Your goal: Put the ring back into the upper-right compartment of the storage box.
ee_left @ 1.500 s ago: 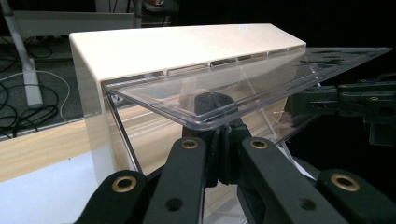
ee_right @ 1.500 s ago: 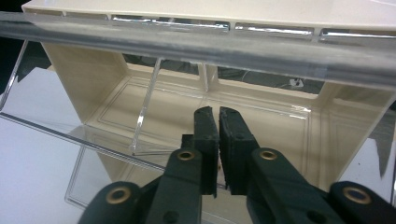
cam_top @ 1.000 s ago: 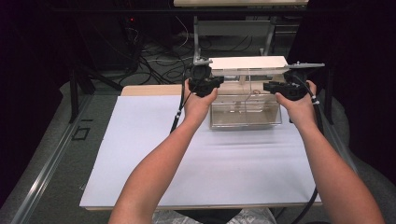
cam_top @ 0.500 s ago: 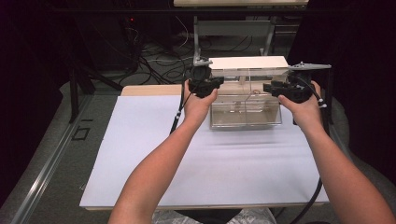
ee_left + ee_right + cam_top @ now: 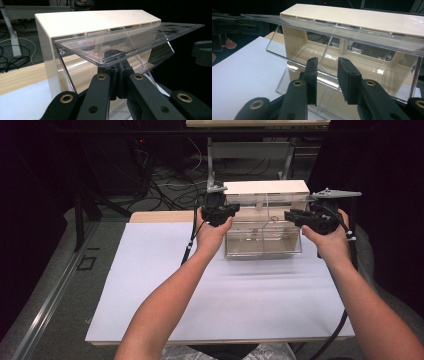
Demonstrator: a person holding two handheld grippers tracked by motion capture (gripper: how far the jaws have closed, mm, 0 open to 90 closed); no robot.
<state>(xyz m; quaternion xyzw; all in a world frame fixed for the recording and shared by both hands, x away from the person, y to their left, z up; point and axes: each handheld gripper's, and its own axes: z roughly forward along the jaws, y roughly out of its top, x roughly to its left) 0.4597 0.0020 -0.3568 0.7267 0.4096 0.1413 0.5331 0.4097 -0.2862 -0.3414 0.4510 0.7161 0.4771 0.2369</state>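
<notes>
A clear plastic box [image 5: 262,237] with a cream top [image 5: 265,187] and back stands at the far middle of the white board. Its clear hinged lid [image 5: 140,40] is swung up and juts forward. At the box's left end my left gripper [image 5: 230,210] is shut, its tips [image 5: 117,70] just under the lid's front rim; whether they touch it I cannot tell. My right gripper [image 5: 290,215] hovers at the box's right end. It is open [image 5: 327,75] with nothing between the jaws, facing the box's clear front below the lid [image 5: 337,32].
The white board [image 5: 150,285] covers the table from the box to the front edge. A wooden strip [image 5: 160,216] runs along the back left. Cables [image 5: 170,185] and a metal stand [image 5: 250,150] sit behind the table. Dark space lies on both sides.
The right hand and its gripper have drifted slightly to the right. The left gripper and the raised lid have stayed in place.
</notes>
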